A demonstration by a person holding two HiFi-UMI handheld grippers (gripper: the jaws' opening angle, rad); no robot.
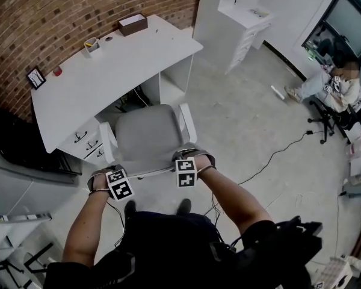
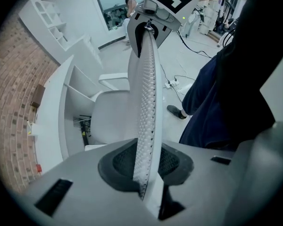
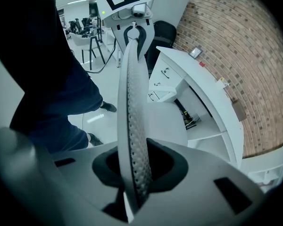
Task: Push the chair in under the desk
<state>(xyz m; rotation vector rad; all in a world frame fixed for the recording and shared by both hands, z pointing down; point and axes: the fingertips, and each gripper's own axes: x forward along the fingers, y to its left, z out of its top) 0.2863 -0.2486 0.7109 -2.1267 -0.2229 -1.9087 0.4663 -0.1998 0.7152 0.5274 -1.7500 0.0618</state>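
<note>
A grey chair [image 1: 145, 136] with white armrests faces the white desk [image 1: 108, 71], its seat partly under the desk's front edge. Both grippers clamp the top edge of the chair's backrest [image 1: 151, 171] from above. My left gripper [image 1: 111, 180] holds its left end and my right gripper [image 1: 189, 161] its right end. In the left gripper view the perforated backrest [image 2: 145, 93] runs between the pads of the left gripper [image 2: 144, 166]. In the right gripper view the backrest [image 3: 132, 102] sits likewise in the right gripper [image 3: 134, 171].
The desk stands against a brick wall [image 1: 60, 11] and carries a brown box [image 1: 132, 24], a cup [image 1: 92, 45] and a small frame [image 1: 36, 77]. Drawers [image 1: 84, 142] sit under its left side. A cable [image 1: 277, 155] crosses the floor; a seated person [image 1: 334, 86] is far right.
</note>
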